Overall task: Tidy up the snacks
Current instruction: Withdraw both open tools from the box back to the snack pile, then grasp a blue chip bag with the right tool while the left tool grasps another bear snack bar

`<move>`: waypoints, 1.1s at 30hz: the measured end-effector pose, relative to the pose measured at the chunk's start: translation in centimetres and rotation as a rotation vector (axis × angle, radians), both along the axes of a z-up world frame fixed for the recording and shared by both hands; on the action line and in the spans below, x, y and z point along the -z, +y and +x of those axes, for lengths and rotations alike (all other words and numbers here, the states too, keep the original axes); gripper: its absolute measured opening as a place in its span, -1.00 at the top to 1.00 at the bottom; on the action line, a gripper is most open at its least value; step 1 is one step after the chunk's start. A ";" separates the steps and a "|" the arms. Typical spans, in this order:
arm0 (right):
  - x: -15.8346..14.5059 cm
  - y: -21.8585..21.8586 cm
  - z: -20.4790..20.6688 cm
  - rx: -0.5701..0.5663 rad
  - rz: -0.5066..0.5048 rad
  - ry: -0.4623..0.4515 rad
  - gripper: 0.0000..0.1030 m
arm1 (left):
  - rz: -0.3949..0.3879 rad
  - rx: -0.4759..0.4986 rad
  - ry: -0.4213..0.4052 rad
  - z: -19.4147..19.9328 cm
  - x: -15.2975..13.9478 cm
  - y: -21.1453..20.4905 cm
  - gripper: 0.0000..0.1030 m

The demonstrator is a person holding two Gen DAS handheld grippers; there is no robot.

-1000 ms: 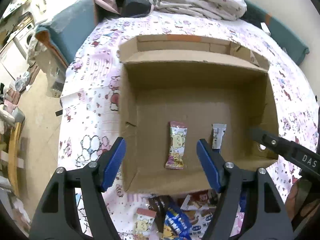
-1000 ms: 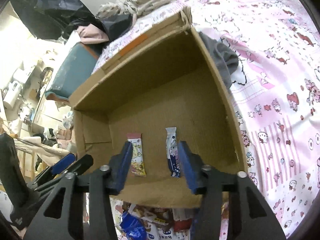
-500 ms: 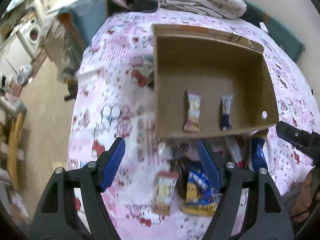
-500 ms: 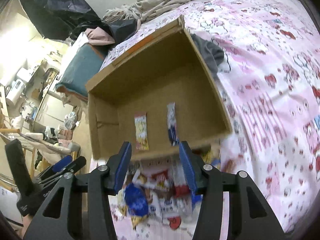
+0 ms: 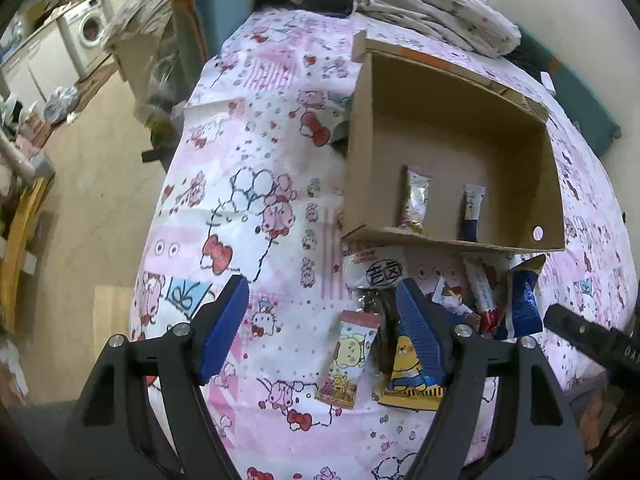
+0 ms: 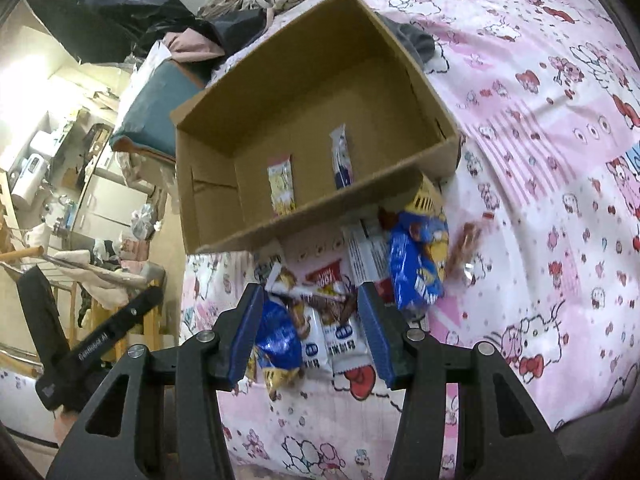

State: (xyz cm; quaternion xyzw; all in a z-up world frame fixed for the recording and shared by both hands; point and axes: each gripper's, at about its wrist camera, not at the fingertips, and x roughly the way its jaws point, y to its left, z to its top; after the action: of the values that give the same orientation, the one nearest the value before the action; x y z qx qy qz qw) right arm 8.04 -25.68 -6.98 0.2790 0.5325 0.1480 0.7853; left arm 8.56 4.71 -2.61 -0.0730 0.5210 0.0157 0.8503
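Two grippers hover over a bed (image 5: 280,184) covered in a pink cartoon-print sheet. The left gripper (image 5: 320,324) has its jaws wide apart with nothing between them; its right blue pad sits over the edge of a yellow bear packet (image 5: 408,372), whether touching it I cannot tell. Just left of that packet lies a pink-topped bear snack (image 5: 352,356). The right gripper (image 6: 310,332) also has its jaws apart, held above a loose pile of snacks (image 6: 340,292): a blue bag (image 6: 280,340), white bars (image 6: 344,340) and a larger blue packet (image 6: 416,264) off to the right.

Beyond the pile stands an open cardboard box (image 5: 448,120), its near wall almost touching the snacks. Inside, on its floor, lie two packets well apart: a pale bear packet (image 5: 416,200) on the left and a white-and-blue bar (image 5: 472,208) on the right.

Past the box, a rumpled blanket (image 5: 432,4) and dark clothes (image 6: 120,12) are heaped at the far end of the bed. To the left the bed drops to a wooden floor (image 5: 92,184), with a teal padded seat (image 5: 216,4) nearby and a washing machine (image 5: 86,28) under a counter at the far wall.
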 end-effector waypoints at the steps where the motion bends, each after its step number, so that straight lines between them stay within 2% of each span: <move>1: 0.1 0.1 -0.2 -0.001 0.011 0.006 -0.01 | -0.008 -0.003 0.006 0.0 0.1 0.1 -0.42; 11: 1.7 1.7 -0.5 -0.060 0.045 0.078 -0.01 | -0.020 -0.016 0.039 0.0 0.7 0.2 -0.42; 16: 2.7 3.8 -0.6 -0.129 0.041 0.123 -0.02 | -0.010 -0.015 0.046 0.1 0.7 0.1 -0.42; 19: 3.1 6.5 0.0 -0.197 0.062 0.159 -0.04 | -0.029 -0.030 0.068 0.5 1.0 0.4 -0.42; 21: 3.3 8.4 0.3 -0.235 0.029 0.171 -0.04 | -0.041 -0.043 0.083 0.8 1.4 0.6 -0.42; 27: 6.0 13.6 1.6 -0.314 -0.214 0.248 -0.04 | -0.039 -0.075 0.098 1.2 1.9 1.3 -0.42; 31: 6.9 14.7 1.8 -0.322 -0.263 0.263 -0.04 | -0.057 -0.079 0.108 1.0 2.0 1.6 -0.42; 33: 6.6 14.8 1.6 -0.325 -0.290 0.246 0.05 | -0.055 -0.079 0.108 1.0 2.0 1.6 -0.42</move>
State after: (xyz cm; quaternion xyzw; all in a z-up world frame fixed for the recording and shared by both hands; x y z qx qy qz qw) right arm 9.63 -10.88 -13.58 0.0902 0.6775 0.1594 0.7124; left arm 9.56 6.36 -4.60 -0.1158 0.5631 0.0389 0.8173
